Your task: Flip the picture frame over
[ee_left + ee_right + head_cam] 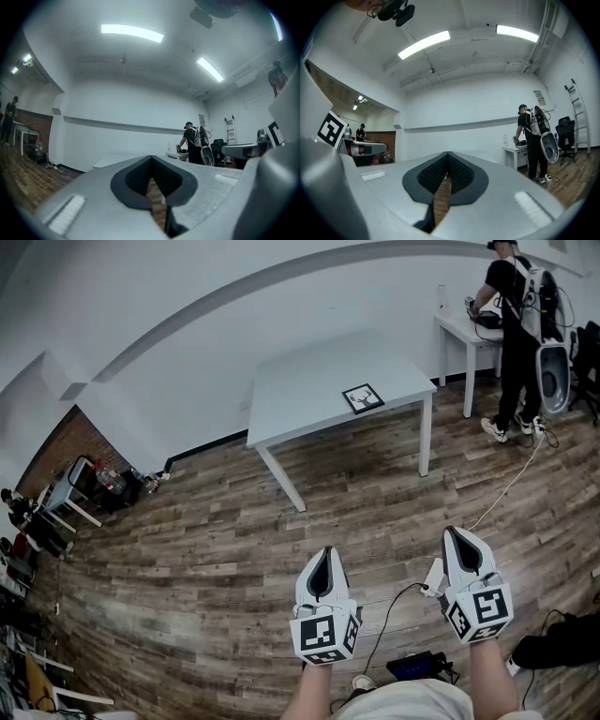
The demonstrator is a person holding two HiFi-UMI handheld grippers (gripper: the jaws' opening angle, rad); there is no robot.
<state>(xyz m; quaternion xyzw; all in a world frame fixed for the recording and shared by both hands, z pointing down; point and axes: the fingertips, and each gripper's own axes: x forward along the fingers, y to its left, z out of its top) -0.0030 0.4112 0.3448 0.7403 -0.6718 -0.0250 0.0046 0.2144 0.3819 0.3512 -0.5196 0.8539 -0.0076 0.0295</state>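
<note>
1. Your left tongs (325, 554) and right tongs (458, 532) are both clenched and empty, above the plank floor (187, 549).
2. Picture frame (363, 397): flat, square and dark-bordered. It lies at 12 o'clock near the smooth white worktop's (309, 381) front edge, well apart from you.
3. Likely risks: prying it could slide it off, and the floor cable (511, 482) at 1 o'clock could snag your feet.

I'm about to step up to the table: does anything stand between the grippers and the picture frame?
Nothing visible does. Only bare wooden floor separates the left gripper and right gripper from the white table, where the picture frame lies alone near the front edge. A cable crosses the floor to the right.
</note>
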